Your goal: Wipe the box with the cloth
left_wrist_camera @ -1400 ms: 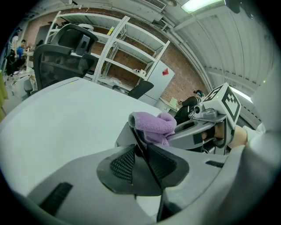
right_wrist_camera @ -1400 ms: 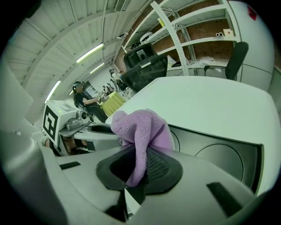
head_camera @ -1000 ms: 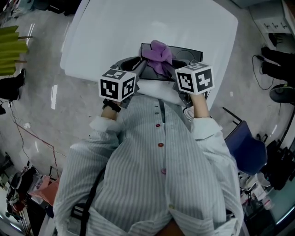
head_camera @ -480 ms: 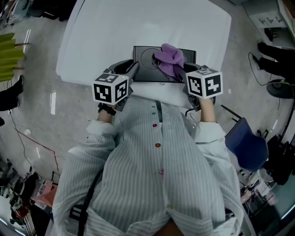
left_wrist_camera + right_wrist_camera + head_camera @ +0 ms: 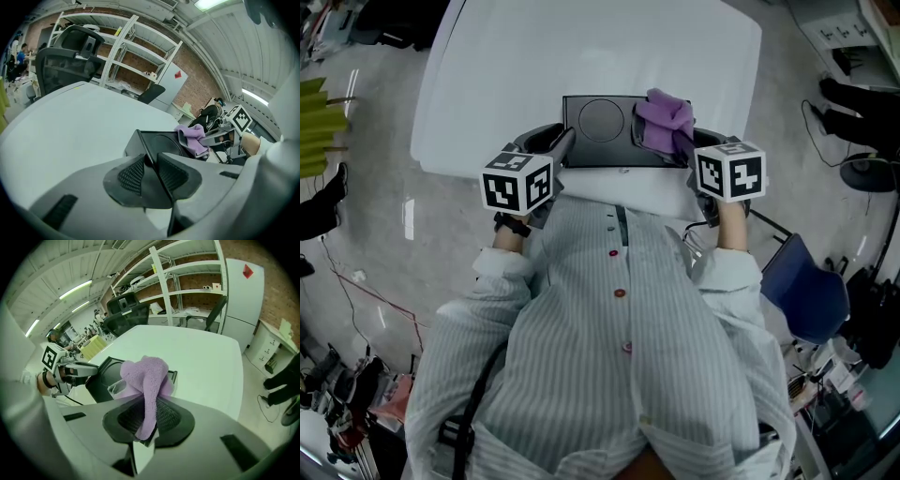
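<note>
A: Two grippers, both busy? What has the left gripper [image 5: 565, 142] got?
B: Its jaws are closed on the left edge of the black box [image 5: 602, 120]. The thin wall runs between the ribbed pads [image 5: 132, 174].
A: And the right gripper [image 5: 682, 142]?
B: Jaws clamped on the purple cloth [image 5: 664, 116]. A tail of it hangs down between them, and the bunched rest sits on the right end of the box's top.
A: Where's the box?
B: Flat on the white counter [image 5: 581, 47], at the middle of its near edge, right in front of the person's striped shirt [image 5: 619, 356].
</note>
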### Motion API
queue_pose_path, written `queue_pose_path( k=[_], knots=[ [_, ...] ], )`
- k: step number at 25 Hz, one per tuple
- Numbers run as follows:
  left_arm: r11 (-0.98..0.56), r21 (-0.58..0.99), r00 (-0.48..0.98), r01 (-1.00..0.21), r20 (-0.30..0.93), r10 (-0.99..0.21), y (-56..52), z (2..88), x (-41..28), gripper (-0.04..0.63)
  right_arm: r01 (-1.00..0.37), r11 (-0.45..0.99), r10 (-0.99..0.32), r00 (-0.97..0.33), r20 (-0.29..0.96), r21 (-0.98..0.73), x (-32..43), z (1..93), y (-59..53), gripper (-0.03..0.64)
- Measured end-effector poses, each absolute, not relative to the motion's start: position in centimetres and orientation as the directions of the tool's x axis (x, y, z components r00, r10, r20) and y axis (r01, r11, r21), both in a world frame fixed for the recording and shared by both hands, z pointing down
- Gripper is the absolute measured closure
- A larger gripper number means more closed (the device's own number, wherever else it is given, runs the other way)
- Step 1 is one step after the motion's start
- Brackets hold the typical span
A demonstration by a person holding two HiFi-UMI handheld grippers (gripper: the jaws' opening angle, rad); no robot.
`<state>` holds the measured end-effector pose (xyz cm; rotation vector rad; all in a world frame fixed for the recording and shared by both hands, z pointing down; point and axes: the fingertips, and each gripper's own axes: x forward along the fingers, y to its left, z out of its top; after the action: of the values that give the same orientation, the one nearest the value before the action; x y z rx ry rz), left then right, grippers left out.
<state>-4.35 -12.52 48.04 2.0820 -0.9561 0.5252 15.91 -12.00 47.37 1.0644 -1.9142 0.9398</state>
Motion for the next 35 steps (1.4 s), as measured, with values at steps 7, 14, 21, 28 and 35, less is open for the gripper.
queue_pose_path(
  k=[7, 14, 21, 28, 35],
  knots=[
    [-0.420, 0.472, 0.630, -0.775, 0.627, -0.458, -12.3, 48.1, -3.9, 0.511, -0.899, 0.378, -0.362, -0.363, 0.858, -0.220, 17.4, 47.2, -11.6, 0.572],
    [-0.410, 0.491, 0.638, -0.769, 0.628, -0.446, -11.3, 47.9, -4.1, 0.511, -0.855, 0.416, -0.371, -0.471, 0.800, -0.310, 14.9, 45.0, -11.4, 0.572],
    [-0.405, 0.522, 0.660, -0.751, 0.621, -0.422, -9.8, 47.6, -4.8, 0.511, -0.696, 0.535, -0.337, -0.696, 0.634, -0.479, 7.1, 39.3, -10.8, 0.572],
    [-0.414, 0.522, 0.665, -0.746, 0.623, -0.412, -9.1, 47.7, -4.9, 0.511, -0.580, 0.569, -0.186, -0.781, 0.596, -0.582, -0.1, 42.0, -8.9, 0.572],
    [-0.446, 0.494, 0.659, -0.747, 0.638, -0.397, -8.6, 48.0, -4.6, 0.511, -0.642, 0.535, -0.145, -0.710, 0.690, -0.549, -1.3, 47.0, -8.0, 0.572]
  ],
)
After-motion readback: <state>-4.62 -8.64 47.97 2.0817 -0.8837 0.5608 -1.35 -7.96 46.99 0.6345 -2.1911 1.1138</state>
